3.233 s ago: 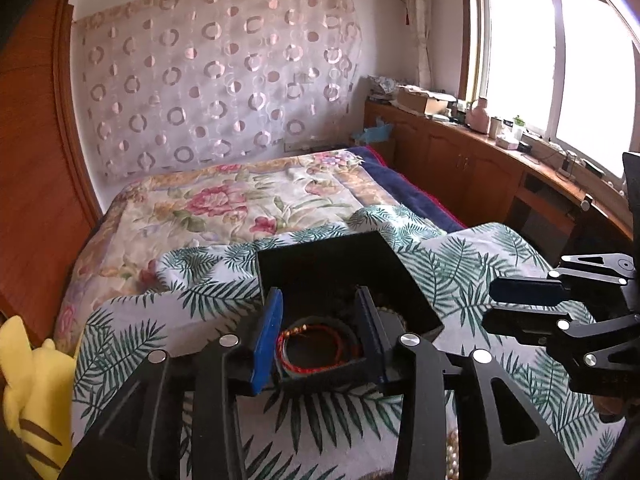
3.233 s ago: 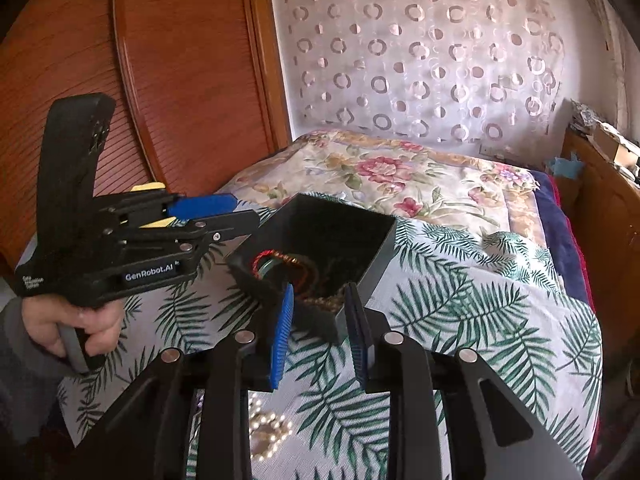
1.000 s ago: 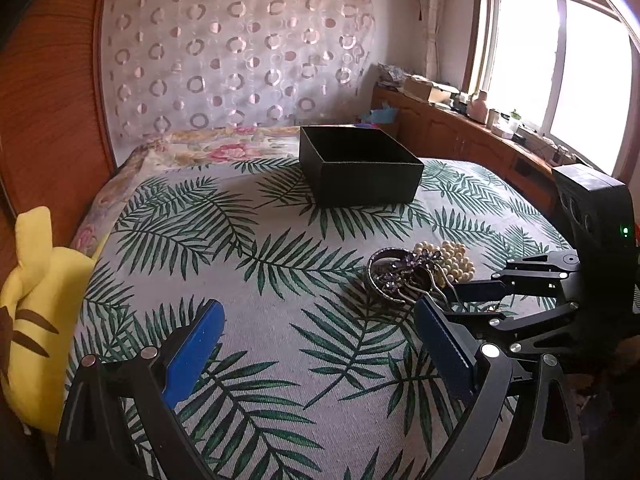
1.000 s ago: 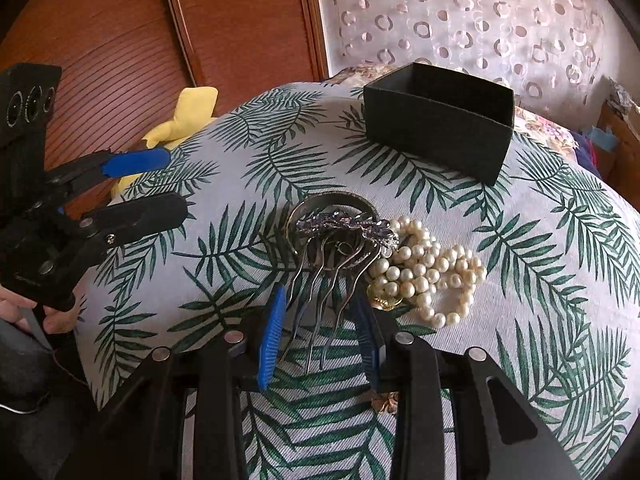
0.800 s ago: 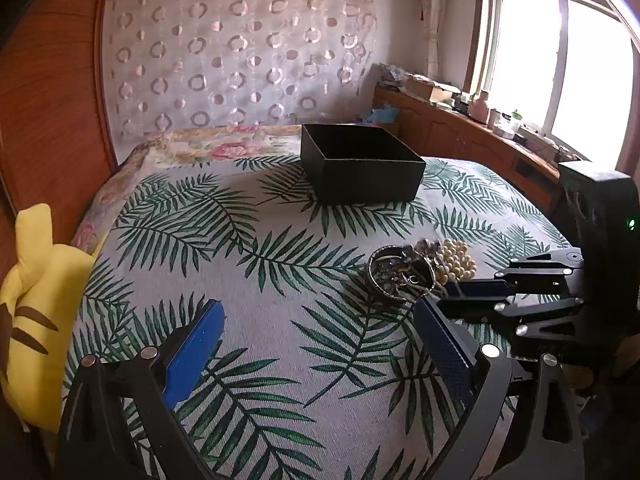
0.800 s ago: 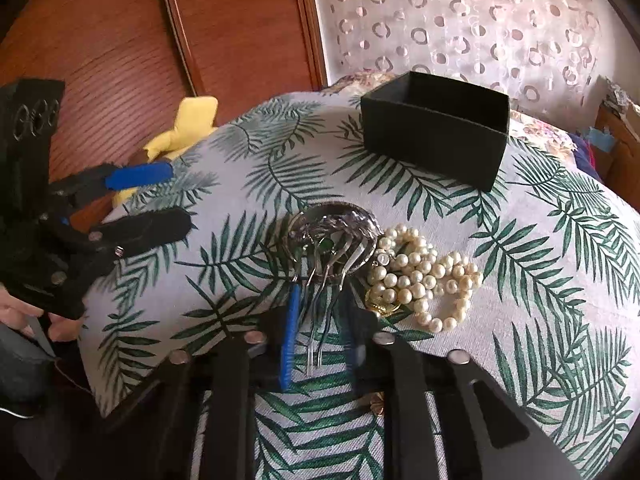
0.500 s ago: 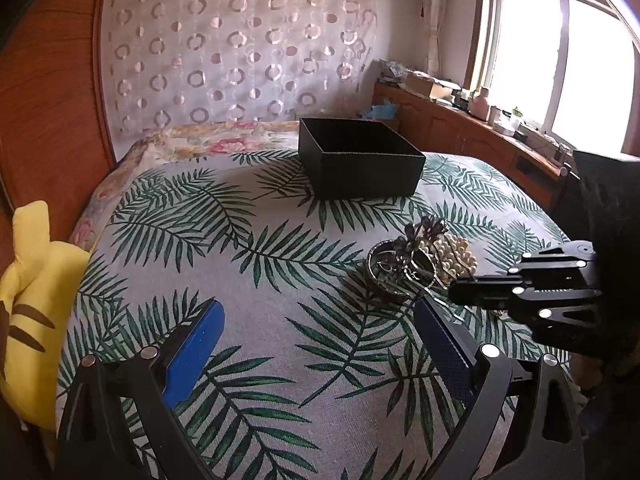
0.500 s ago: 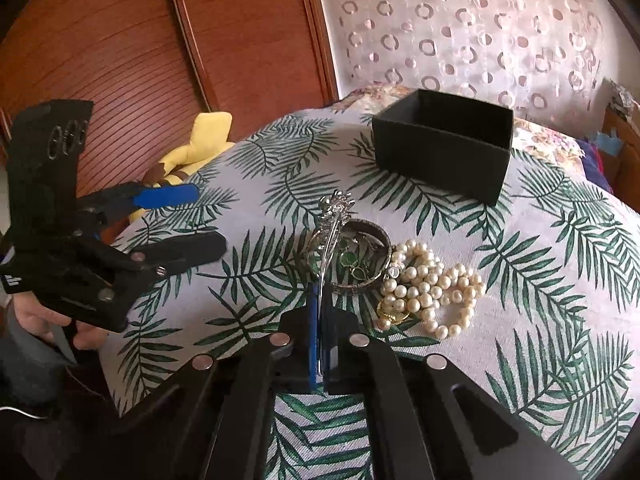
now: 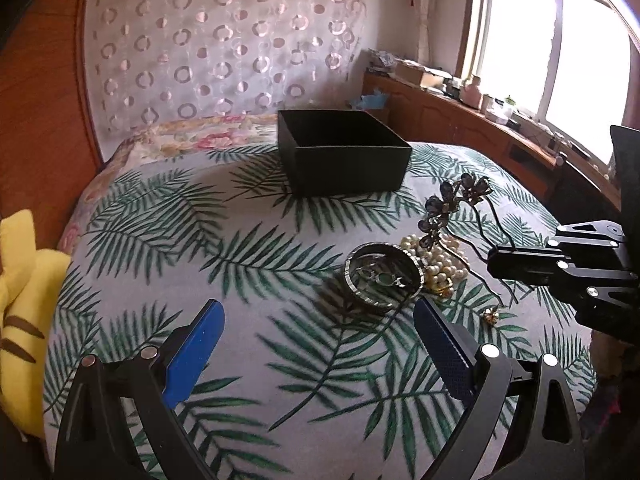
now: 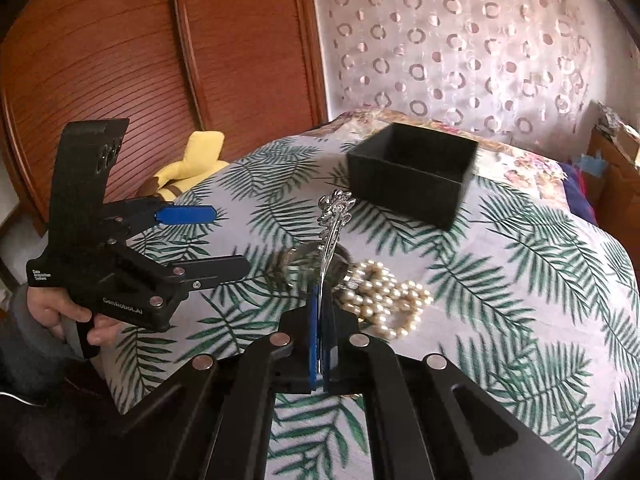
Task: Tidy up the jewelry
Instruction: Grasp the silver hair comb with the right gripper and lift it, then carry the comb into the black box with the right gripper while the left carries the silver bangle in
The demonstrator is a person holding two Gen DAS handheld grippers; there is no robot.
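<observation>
My right gripper (image 10: pixel 319 320) is clamped on the comb (image 9: pixel 456 204), left gripper (image 9: pixel 316 344) wide open, empty; next I carry it to the box (image 10: pixel 412 168).

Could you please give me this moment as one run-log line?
right tongs: shut on hair comb, lifted | left tongs: open, empty | pearls, bangle: on bedspread | black box: beyond

1. One black box (image 9: pixel 344 160) stood at 12 o'clock on the spread.
2. One hair comb (image 9: pixel 452 204) was up at 2 o'clock from the bangle.
3. One bangle (image 9: pixel 383 278) lay near the centre.
4. One heap of pearls (image 10: pixel 384 296) lay at 3 o'clock, touching the bangle; the strands could not be counted.
5. Two grippers showed: left (image 9: pixel 316 344) and right (image 10: pixel 320 312).
6. One yellow plush toy (image 9: pixel 20 280) sat at 9 o'clock.
</observation>
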